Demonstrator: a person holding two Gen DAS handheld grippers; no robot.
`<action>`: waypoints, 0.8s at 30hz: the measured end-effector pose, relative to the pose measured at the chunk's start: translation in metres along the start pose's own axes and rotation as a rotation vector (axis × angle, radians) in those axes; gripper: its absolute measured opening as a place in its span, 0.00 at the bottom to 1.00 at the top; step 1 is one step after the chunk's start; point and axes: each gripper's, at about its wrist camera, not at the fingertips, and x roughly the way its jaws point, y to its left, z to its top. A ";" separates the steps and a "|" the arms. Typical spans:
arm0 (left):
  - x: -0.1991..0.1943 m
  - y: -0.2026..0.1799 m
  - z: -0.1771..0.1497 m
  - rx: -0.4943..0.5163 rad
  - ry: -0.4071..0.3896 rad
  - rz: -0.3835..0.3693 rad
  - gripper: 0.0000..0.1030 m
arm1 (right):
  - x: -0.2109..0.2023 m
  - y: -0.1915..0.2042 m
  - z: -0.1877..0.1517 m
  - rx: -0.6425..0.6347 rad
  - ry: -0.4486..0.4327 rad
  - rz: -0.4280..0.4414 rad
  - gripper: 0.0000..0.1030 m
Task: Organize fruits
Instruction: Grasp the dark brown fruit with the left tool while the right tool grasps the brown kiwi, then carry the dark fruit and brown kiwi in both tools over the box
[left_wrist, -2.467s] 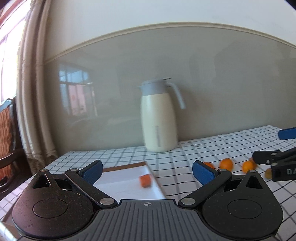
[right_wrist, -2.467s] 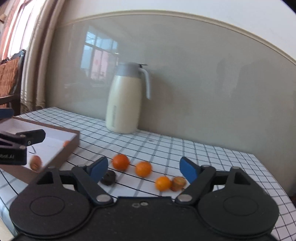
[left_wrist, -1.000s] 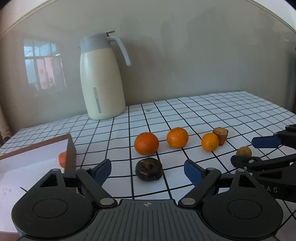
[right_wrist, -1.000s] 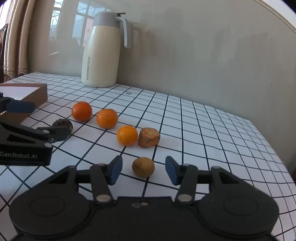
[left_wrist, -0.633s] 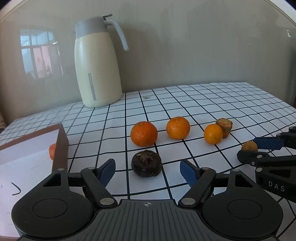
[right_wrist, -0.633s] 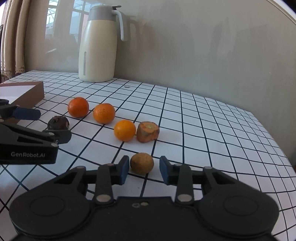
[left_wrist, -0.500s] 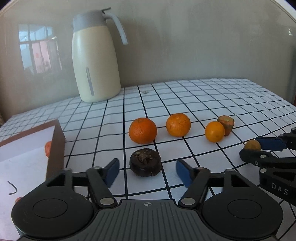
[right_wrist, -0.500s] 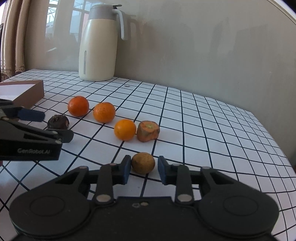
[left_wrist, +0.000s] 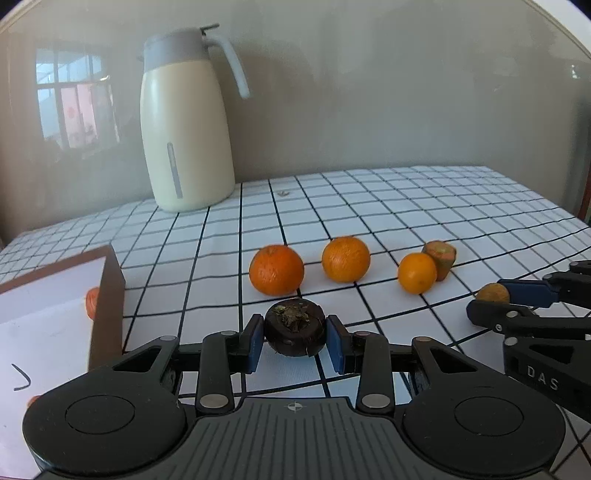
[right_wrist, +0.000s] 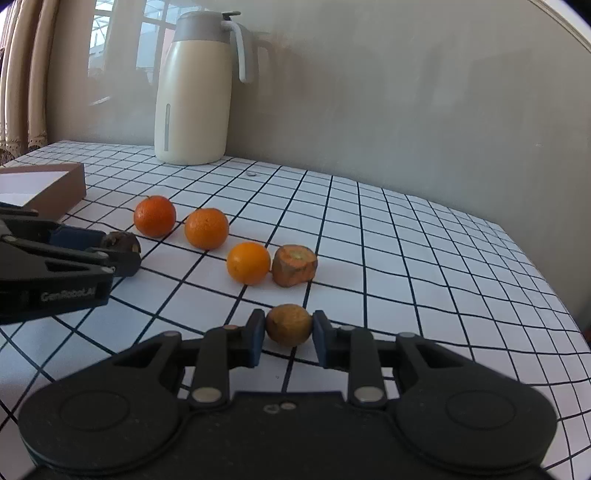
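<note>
A dark, wrinkled round fruit (left_wrist: 295, 321) sits on the checked tablecloth, and the blue pads of my left gripper (left_wrist: 295, 338) are closing onto its two sides. A small brownish round fruit (right_wrist: 289, 324) rests a little further right, with my right gripper (right_wrist: 289, 334) shut on it. Beyond both lie three oranges (left_wrist: 276, 269) in a slanted row, ending in an orange-brown cut piece (left_wrist: 439, 256). From the left wrist view the right gripper (left_wrist: 517, 299) shows at the right edge with the brownish fruit (left_wrist: 493, 293) in it.
A brown box (left_wrist: 110, 295) with a white inside stands at the left, an orange piece (left_wrist: 91, 302) inside by its wall. A cream thermos jug (left_wrist: 186, 136) is at the back against the grey wall. The table's right edge (right_wrist: 554, 295) is near.
Both grippers came in from higher up and lowered to the fruit row. The left jaws narrowed from wide open onto the dark fruit; the right jaws closed on the brownish fruit.
</note>
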 end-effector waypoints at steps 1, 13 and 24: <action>-0.002 0.001 0.001 0.000 -0.005 0.000 0.35 | -0.002 0.000 0.001 0.002 -0.008 -0.001 0.19; -0.051 0.014 0.002 0.020 -0.072 0.006 0.35 | -0.032 0.011 0.013 -0.019 -0.074 0.010 0.19; -0.084 0.030 -0.004 0.013 -0.113 0.034 0.35 | -0.059 0.032 0.023 -0.049 -0.128 0.046 0.19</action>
